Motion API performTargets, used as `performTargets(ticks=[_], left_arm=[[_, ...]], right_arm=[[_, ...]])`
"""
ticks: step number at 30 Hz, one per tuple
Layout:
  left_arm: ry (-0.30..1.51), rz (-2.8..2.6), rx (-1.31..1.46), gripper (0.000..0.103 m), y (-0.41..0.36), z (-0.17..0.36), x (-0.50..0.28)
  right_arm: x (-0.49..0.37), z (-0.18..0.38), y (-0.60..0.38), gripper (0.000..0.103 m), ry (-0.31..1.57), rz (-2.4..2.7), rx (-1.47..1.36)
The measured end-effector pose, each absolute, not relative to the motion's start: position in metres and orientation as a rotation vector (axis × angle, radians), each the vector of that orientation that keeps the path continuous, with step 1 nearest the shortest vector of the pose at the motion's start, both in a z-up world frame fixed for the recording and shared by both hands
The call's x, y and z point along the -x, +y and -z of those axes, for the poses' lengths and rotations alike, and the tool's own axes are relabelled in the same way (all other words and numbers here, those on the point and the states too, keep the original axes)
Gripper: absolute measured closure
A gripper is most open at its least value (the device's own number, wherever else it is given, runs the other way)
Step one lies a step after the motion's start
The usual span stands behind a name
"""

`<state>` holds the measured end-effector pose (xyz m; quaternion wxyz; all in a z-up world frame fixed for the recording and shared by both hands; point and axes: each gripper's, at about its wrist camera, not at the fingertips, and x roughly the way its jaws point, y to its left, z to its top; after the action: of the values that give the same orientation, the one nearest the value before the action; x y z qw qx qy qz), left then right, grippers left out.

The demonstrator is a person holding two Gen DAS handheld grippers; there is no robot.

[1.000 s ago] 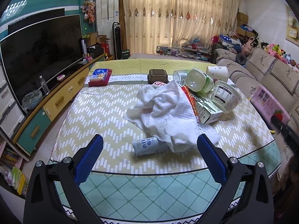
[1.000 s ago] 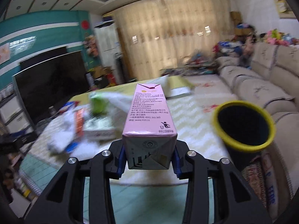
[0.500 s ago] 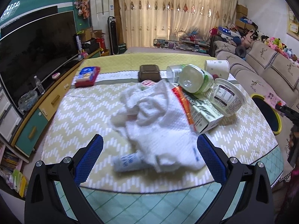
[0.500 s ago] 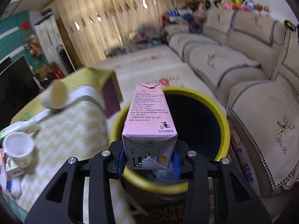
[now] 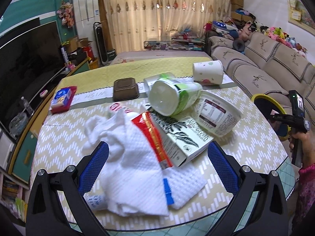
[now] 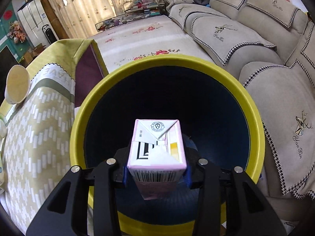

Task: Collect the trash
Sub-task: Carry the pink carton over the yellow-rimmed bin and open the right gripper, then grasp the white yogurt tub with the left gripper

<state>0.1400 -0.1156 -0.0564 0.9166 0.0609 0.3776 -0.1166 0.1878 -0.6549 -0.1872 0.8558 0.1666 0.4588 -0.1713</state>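
The right gripper (image 6: 156,174) pinches a pink milk carton (image 6: 157,149) over the dark mouth of the yellow-rimmed bin (image 6: 78,106); the left gripper (image 5: 157,163) gapes wide, empty, above the crumpled white towel (image 5: 133,169) on the near table (image 5: 256,147)

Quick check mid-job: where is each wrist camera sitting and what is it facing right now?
Left wrist: above the table, facing the trash pile; open left tool over the white paper towel; the person's right hand at the edge.
Right wrist: over the yellow-rimmed bin, looking down into it; right tool shut on the pink carton.
Shared: bin, table, paper cup.
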Motion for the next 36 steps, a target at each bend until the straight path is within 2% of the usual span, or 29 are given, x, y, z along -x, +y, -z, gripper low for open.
performTargets(ticks=[8, 15, 22, 30, 36], left_arm=[[0.789, 0.249, -0.146, 0.004, -0.122, 0.059, -0.158], [0.774, 0.333, -0.153, 0.004, -0.133, 0.05, -0.172], [0.745, 0.579, -0.273, 0.004, -0.183, 0.044, -0.157], [0.812, 0.601, -0.398, 0.005, -0.229, 0.071, -0.193], [0.865, 0.588, -0.46, 0.008, -0.235, 0.094, -0.212]], right_arm=[[-0.187, 0.18, -0.651, 0.063, 0.937, 0.362, -0.34], [-0.179, 0.171, -0.643, 0.058, 0.913, 0.351, -0.324], [-0.177, 0.166, -0.64, 0.057, 0.902, 0.341, -0.331], [-0.173, 0.154, -0.64, 0.052, 0.871, 0.328, -0.331], [-0.166, 0.151, -0.642, 0.051, 0.862, 0.324, -0.33]])
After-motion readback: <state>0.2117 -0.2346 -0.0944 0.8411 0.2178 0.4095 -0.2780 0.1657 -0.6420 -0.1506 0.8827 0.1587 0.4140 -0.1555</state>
